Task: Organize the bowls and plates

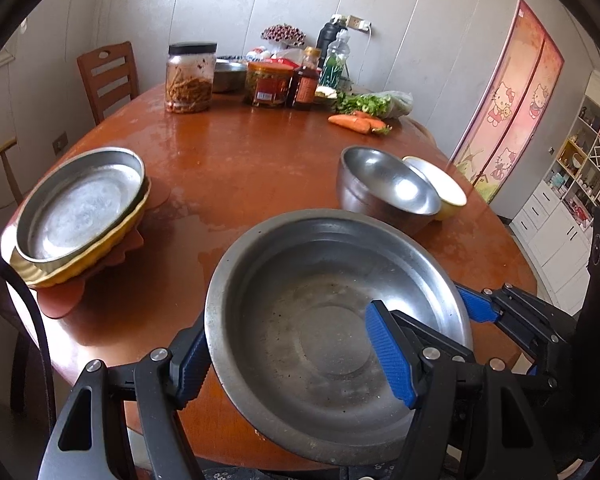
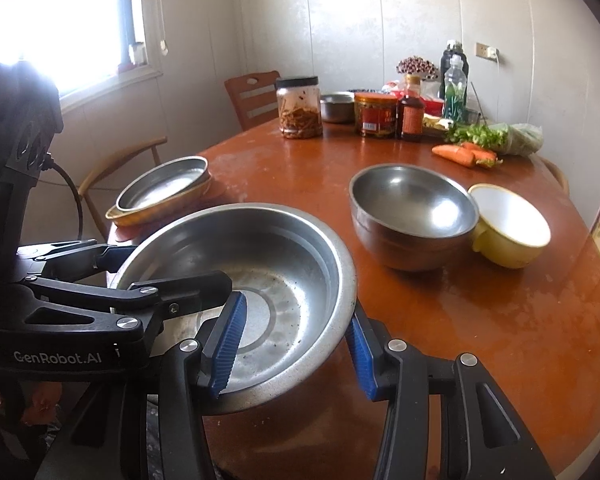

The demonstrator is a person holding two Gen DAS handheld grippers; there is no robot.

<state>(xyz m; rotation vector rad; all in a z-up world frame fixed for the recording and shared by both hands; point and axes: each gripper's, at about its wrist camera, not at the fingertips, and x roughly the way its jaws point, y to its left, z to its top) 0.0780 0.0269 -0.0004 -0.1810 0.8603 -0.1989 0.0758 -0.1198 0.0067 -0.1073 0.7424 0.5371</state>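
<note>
While both grippers, left point(image 1: 292, 354) and right point(image 2: 296, 350), clamp the steel basin point(image 1: 332, 320) over the table's point(image 1: 252, 160) near edge, the plate stack point(image 1: 80, 208) lies at the left edge, nearer the left hand.

Window point(image 2: 60, 20) blown out – fisheye edges dark, pics sharp.

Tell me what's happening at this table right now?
Both grippers hold the large steel basin at the near edge of the round table. The left gripper clamps its left wall, the right gripper its right wall, each with one finger inside. A steel plate sits stacked on a yellow dish to the left. A steel bowl and a yellow cup wait on the right.
</note>
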